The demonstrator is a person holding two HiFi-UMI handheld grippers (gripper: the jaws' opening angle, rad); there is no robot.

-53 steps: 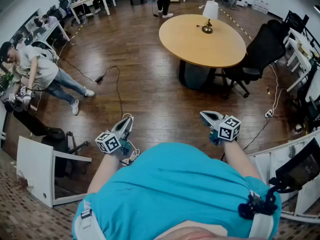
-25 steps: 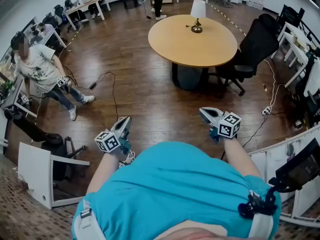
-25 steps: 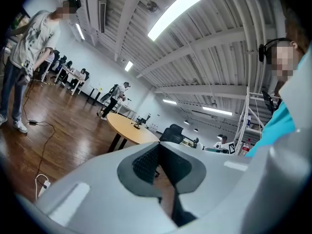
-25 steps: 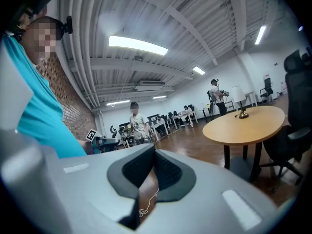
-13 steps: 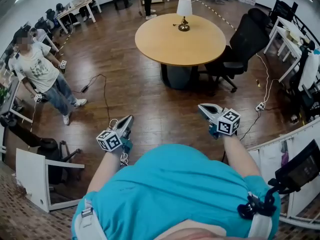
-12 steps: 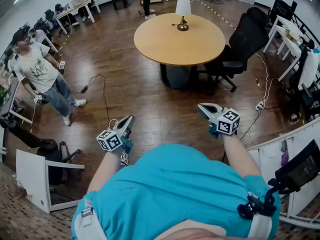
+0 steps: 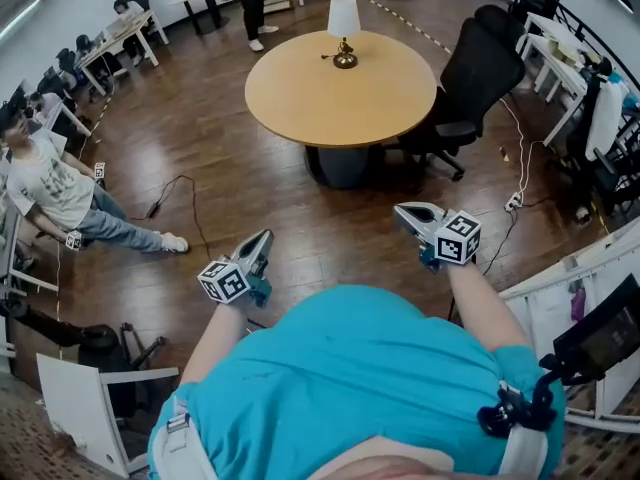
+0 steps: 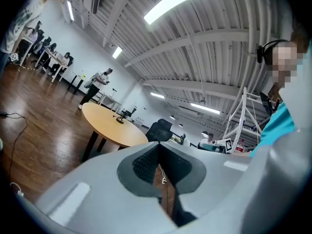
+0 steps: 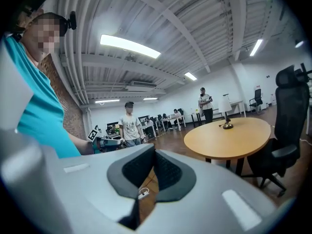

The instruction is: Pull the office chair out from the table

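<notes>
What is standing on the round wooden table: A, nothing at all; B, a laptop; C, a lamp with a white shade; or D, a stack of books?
C: a lamp with a white shade stands near the far edge of the round table, whose top is otherwise bare.

Bright, even light comes from ceiling strip lamps (image 8: 178, 1), glaring white; the wooden floor (image 7: 250, 198) shines; fisheye bending darkens every corner.
</notes>
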